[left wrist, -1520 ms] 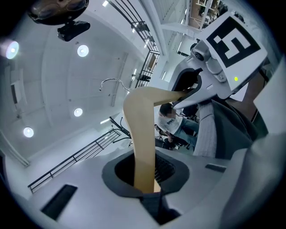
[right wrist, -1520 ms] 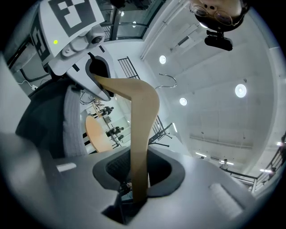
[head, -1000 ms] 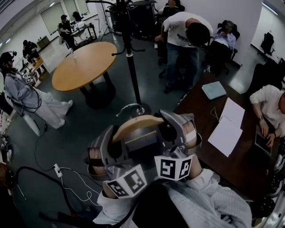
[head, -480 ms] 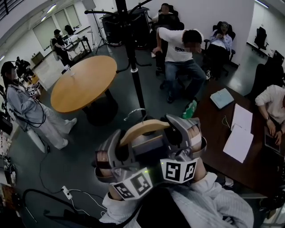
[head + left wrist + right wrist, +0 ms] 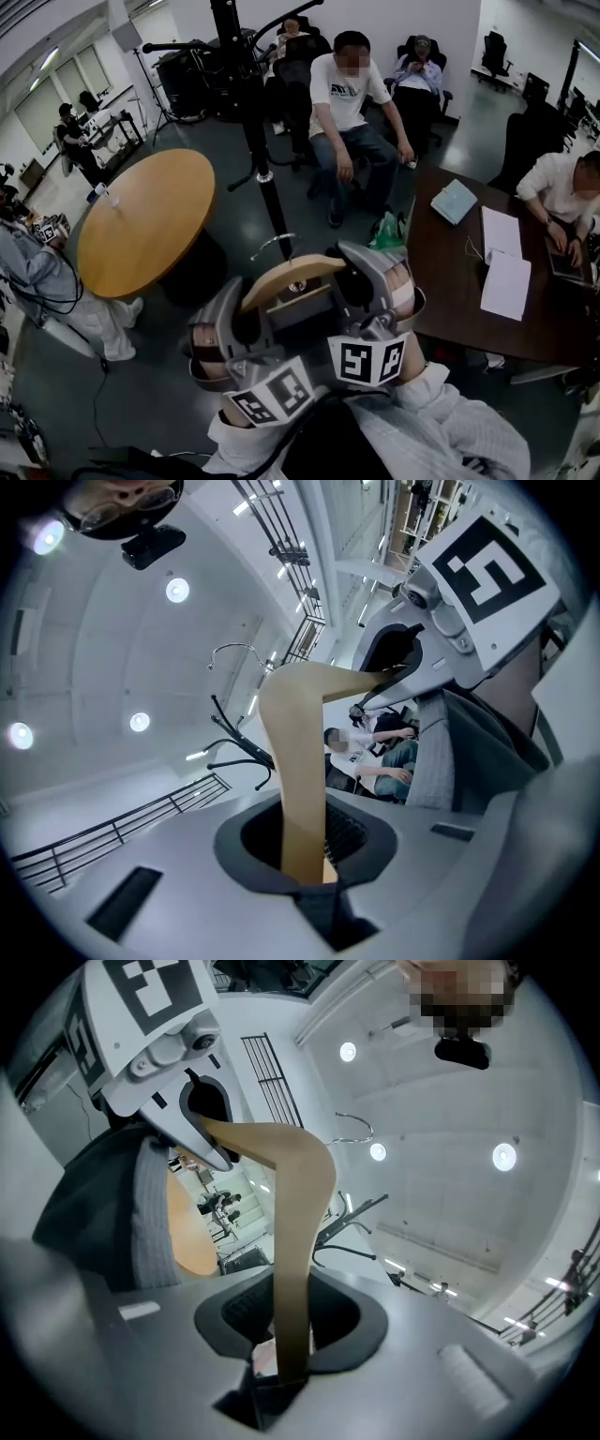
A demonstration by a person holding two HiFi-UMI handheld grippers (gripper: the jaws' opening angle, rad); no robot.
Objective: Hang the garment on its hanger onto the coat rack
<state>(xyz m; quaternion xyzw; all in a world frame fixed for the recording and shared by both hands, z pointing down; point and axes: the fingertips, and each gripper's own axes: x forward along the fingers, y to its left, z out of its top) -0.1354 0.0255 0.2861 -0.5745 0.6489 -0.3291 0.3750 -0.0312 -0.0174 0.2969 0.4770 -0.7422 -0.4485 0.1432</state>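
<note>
Office floor seen from the head view: round table [image 5: 141, 220] left, coat rack [image 5: 269, 187] centre, dark desk [image 5: 450, 281] right. The white-shirted person [image 5: 347, 94], bent over a second ago, now sits upright, and the table lies lower-left in frame. The left gripper [image 5: 247, 302] and right gripper [image 5: 350, 268] point upward side by side. Each is clamped narrowly on one end of the wooden hanger [image 5: 291, 272]. Only the gripper views show its hook [image 5: 234, 649] against the ceiling lights, and the grey garment [image 5: 445, 752].
</note>
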